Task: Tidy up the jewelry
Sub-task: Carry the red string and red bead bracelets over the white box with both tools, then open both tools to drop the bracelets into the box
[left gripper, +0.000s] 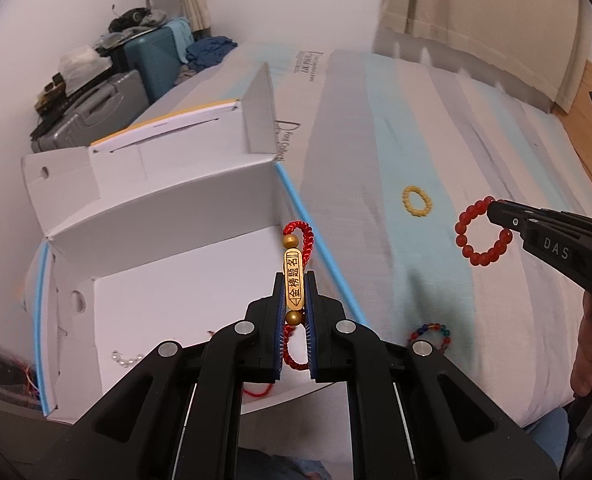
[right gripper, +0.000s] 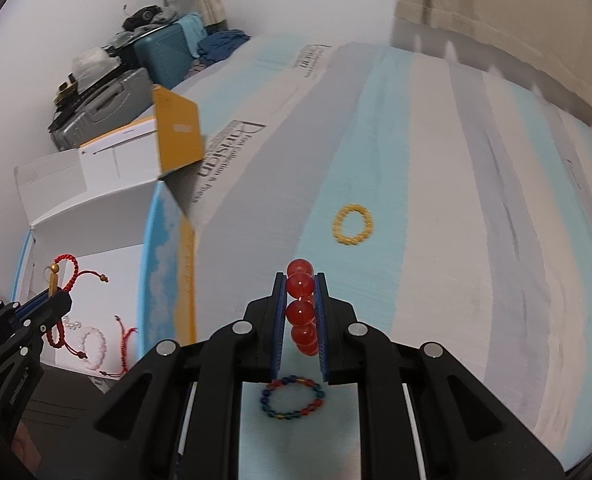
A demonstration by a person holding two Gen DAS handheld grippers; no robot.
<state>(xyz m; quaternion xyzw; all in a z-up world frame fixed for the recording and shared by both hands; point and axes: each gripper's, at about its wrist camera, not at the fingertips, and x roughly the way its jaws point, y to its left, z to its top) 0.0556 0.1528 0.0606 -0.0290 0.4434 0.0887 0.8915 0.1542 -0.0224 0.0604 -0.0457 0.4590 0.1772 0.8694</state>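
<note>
The left gripper [left gripper: 294,280] is clamped on the gold plate of a red cord bracelet [left gripper: 296,276], holding it over the open white box [left gripper: 156,280]. The right gripper [right gripper: 300,280] is clamped on a red bead bracelet [right gripper: 301,312] above the striped bed [right gripper: 475,240], where a yellow bracelet [right gripper: 353,225] and a multicolour bracelet [right gripper: 294,398] lie.
</note>
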